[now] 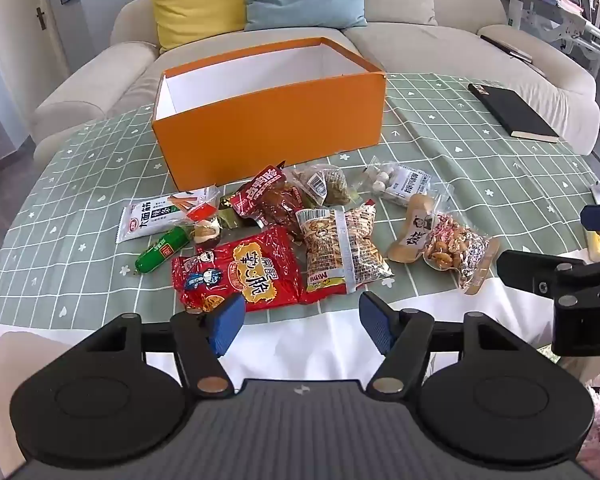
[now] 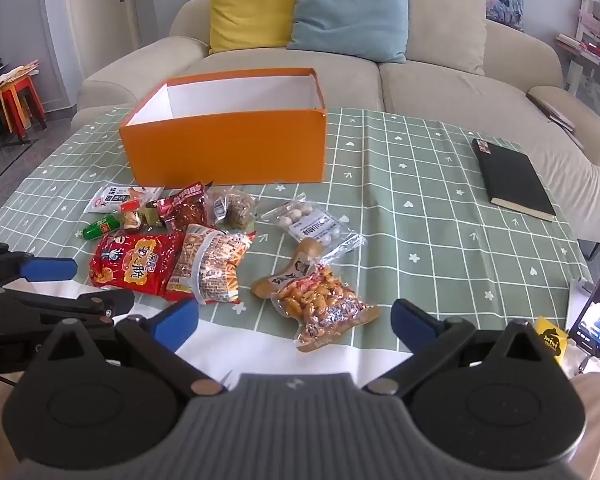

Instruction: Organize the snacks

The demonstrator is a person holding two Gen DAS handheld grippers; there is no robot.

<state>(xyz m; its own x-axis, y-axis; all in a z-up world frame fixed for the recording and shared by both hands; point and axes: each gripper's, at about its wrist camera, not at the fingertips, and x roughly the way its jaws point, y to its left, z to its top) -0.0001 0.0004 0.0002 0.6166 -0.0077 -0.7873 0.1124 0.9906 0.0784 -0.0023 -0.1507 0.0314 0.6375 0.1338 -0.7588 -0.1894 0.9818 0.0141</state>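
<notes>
The left gripper (image 1: pixel 302 322) stands released, nothing between its blue pads. Just ahead of its left pad lies a crinkled red foil snack bag (image 1: pixel 240 274), flat, long axis running left to right. The right gripper (image 2: pixel 296 326) is spread wide and empty; directly ahead between its fingers lies a clear plastic pouch of orange nuts (image 2: pixel 324 308), long axis slanting away to the left. Well beyond both, an open rectangular orange cardboard box (image 1: pixel 272 124) sits broadside on the green checked tablecloth (image 1: pixel 480 160).
</notes>
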